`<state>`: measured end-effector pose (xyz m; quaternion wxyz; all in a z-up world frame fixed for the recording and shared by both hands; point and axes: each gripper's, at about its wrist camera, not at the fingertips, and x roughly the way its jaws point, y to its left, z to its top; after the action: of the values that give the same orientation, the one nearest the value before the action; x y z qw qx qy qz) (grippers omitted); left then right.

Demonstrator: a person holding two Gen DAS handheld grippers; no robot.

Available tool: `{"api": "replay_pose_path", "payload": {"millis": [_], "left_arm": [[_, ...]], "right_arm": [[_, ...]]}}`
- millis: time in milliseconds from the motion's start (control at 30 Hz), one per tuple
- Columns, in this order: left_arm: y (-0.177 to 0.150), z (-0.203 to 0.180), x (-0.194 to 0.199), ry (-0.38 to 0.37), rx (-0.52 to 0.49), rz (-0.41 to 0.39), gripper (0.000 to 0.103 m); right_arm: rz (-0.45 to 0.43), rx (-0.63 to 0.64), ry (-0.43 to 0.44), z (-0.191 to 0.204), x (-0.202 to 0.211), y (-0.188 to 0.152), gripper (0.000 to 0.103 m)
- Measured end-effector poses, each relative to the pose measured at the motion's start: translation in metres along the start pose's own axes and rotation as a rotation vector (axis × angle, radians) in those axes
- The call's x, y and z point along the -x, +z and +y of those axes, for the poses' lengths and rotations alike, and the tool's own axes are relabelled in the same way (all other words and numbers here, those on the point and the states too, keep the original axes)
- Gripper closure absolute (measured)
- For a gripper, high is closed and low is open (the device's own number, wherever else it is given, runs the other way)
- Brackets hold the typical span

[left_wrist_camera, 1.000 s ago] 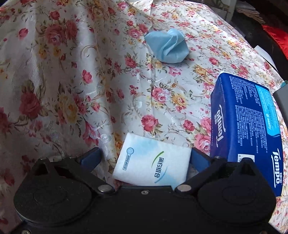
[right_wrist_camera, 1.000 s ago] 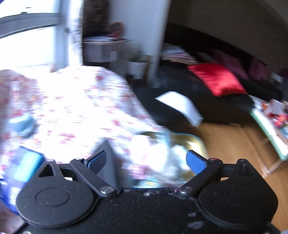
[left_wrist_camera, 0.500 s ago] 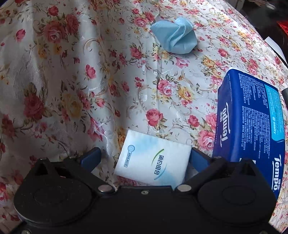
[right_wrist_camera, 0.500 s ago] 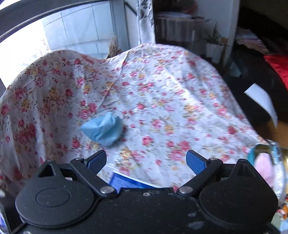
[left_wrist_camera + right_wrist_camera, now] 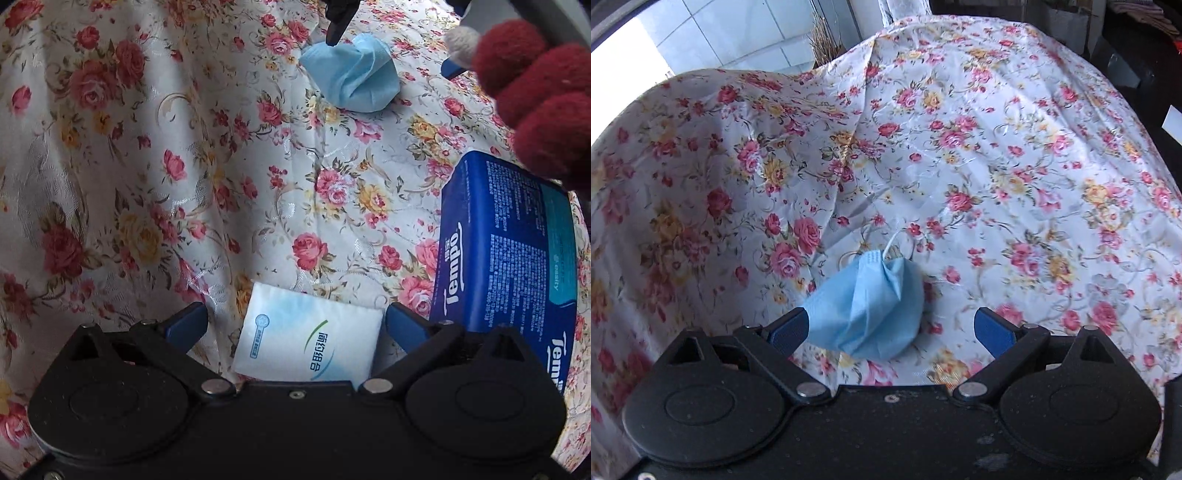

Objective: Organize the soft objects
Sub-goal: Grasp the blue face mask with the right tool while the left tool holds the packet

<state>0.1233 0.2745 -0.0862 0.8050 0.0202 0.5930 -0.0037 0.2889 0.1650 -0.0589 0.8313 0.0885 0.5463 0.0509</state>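
Note:
A small white tissue packet (image 5: 308, 338) lies on the floral cloth between the open fingers of my left gripper (image 5: 295, 321), touching neither clearly. A crumpled blue face mask (image 5: 352, 79) lies farther back; the right gripper's fingertips (image 5: 336, 27) hover at it in the left wrist view. In the right wrist view the mask (image 5: 868, 306) sits between the open fingers of my right gripper (image 5: 890, 328), close to the left finger. A blue Tempo tissue pack (image 5: 506, 254) lies to the right of the packet.
The floral cloth (image 5: 960, 147) drapes over a rounded surface and falls away at its edges. A hand in a red knit glove (image 5: 543, 96) shows at the upper right of the left wrist view. A window (image 5: 701, 37) lies beyond the cloth.
My right gripper has swung from the room toward the table and come down around the blue mask. My left gripper has stayed around the white packet, with a slight shift of view.

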Motion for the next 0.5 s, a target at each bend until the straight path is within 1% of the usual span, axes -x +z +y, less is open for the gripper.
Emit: {"api": "replay_pose_path", "payload": {"millis": [133, 333, 433, 500], "left_arm": [[0.004, 0.006, -0.004, -0.015, 0.030, 0.030, 0.003], [0.001, 0.005, -0.009, -0.024, 0.028, 0.061, 0.003], [0.000, 0.006, -0.012, -0.032, 0.030, 0.076, 0.004], [0.000, 0.006, -0.012, -0.035, 0.029, 0.074, 0.004]], "right_arm": [[0.014, 0.012, -0.011, 0.008, -0.014, 0.002, 0.005], [0.038, 0.018, -0.005, 0.016, -0.029, 0.002, 0.005], [0.031, 0.039, -0.010, 0.022, -0.030, 0.002, 0.005], [0.010, 0.064, -0.023, 0.028, -0.026, 0.001, 0.005]]}}
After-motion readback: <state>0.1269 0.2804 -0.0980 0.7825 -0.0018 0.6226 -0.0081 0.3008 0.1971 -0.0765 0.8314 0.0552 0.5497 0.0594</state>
